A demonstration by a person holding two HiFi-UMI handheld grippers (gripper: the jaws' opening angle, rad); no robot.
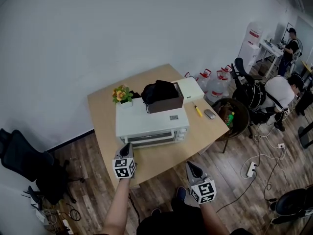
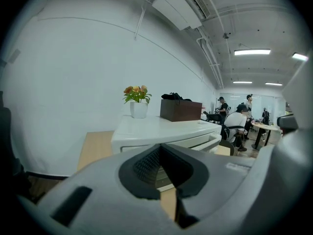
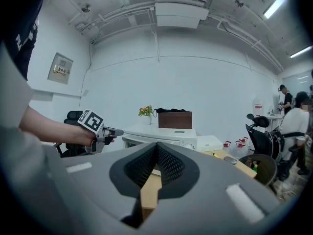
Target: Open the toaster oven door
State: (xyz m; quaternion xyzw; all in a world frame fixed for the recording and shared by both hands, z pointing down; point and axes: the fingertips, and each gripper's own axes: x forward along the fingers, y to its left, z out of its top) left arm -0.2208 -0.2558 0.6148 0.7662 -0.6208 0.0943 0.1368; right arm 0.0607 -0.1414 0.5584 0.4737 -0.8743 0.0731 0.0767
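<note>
White toaster oven (image 1: 151, 124) shut; left gripper (image 1: 126, 150), right gripper (image 1: 191, 166) jaws together.

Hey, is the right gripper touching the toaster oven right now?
Apart. The head view shows the right gripper held off the front edge of the table, with bare wood between it and the toaster oven.

Left hand-held gripper (image 1: 126, 151) and right hand-held gripper (image 1: 192, 167), jaws together, empty.

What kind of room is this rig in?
Probably an office or lab workspace, not a kitchen: office chairs, big water jugs on the floor, and a person standing at a far desk. The toaster oven just sits on a wooden table.
</note>
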